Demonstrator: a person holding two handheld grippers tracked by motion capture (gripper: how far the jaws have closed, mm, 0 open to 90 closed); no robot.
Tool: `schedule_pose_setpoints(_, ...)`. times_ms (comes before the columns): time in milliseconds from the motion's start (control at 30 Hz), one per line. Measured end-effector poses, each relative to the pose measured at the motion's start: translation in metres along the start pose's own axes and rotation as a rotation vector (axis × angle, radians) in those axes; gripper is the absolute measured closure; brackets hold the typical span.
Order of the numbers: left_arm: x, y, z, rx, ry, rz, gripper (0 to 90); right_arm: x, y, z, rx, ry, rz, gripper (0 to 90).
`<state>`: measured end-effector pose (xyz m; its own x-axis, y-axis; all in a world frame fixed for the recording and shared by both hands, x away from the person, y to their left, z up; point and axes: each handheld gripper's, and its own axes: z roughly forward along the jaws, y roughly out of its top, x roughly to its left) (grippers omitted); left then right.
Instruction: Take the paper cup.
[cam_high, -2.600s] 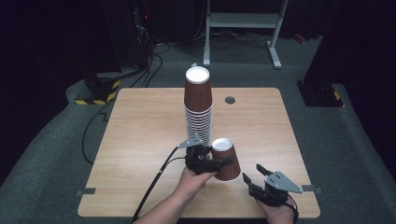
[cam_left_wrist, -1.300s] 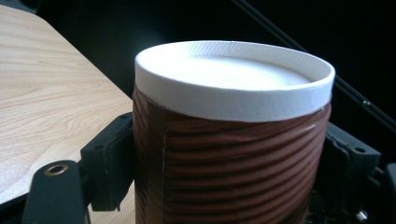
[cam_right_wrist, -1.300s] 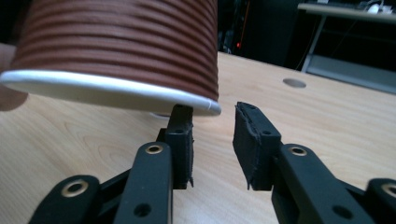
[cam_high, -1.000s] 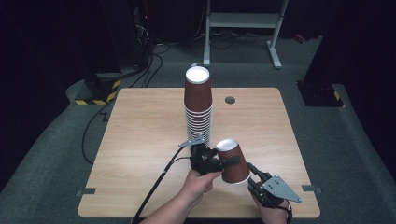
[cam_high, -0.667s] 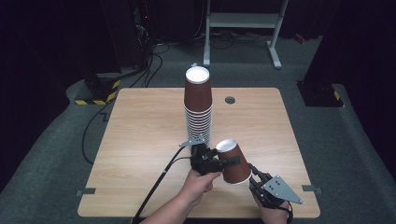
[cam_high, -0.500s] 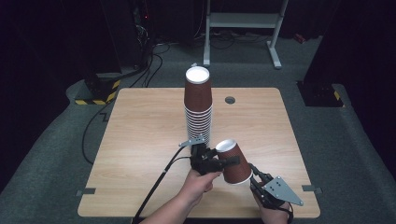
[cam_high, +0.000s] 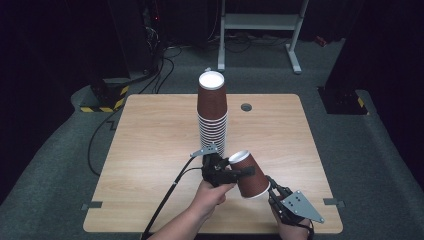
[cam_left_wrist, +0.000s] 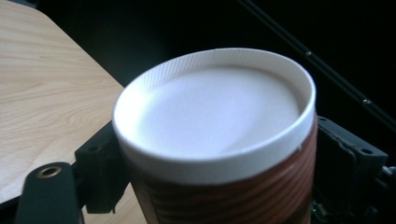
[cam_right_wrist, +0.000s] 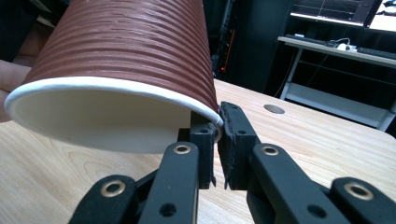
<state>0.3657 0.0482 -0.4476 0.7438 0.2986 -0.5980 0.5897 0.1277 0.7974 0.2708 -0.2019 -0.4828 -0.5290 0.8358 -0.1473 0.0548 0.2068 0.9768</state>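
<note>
Brown cup (cam_high: 248, 175) tilted, right gripper (cam_right_wrist: 217, 128) pinching its rim, left gripper (cam_high: 226, 173) jaws just loosening around it

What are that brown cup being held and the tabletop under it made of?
The cup looks like paper: a matte, ribbed brown wall like a corrugated sleeve, a plain white inside and a thin rolled white rim, pinched by the right gripper. The table shows pale wood grain with a smooth, even sheen, so probably laminate or veneer over board rather than solid wood; the pictures cannot settle which.
</note>
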Motion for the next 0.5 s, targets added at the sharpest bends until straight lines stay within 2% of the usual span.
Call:
schedule_pose_setpoints(233, -0.0004, -0.0005, -0.0012, 0.002, 0.030, 0.026, 13.5, -0.0008, 0.0003, -0.0004, 0.001, -0.008, 0.002, 84.2)
schedule_pose_setpoints(500, -0.0011, 0.0000, -0.0050, 0.004, 0.042, 0.042, 11.2, 0.0011, 0.0016, -0.0023, -0.001, -0.005, -0.009, 84.2)
